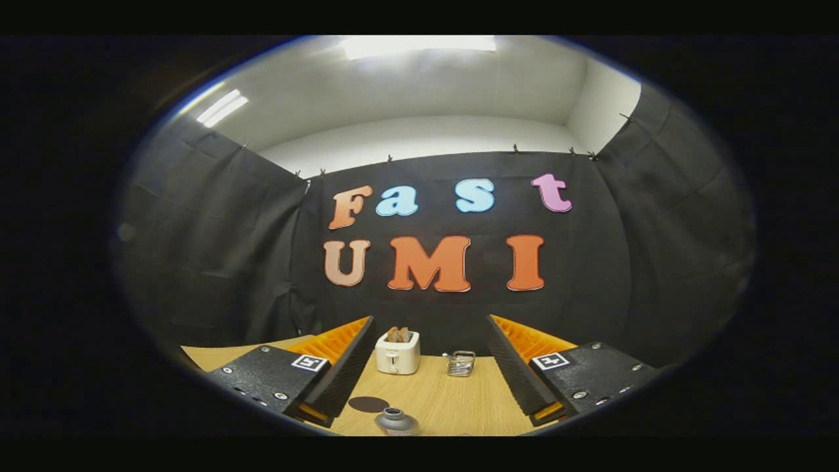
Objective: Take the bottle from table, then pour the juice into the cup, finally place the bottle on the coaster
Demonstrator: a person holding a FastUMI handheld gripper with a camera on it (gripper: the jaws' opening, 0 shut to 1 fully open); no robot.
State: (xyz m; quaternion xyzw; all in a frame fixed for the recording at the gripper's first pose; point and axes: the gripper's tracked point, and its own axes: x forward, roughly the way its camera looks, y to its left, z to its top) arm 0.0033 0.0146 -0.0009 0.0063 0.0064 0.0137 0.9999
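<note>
My gripper is held above the wooden table, fingers spread wide apart with nothing between them. Below and between the fingers, close in, the top of a bottle with a grey cap pokes up; its body is hidden. Just beyond it, toward the left finger, a dark round coaster lies flat on the table. A small clear glass cup with a metal handle stands further off, ahead of the right finger.
A white toaster with toast in its slots stands at the back of the table, left of the cup. Black cloth walls close the booth behind and on both sides.
</note>
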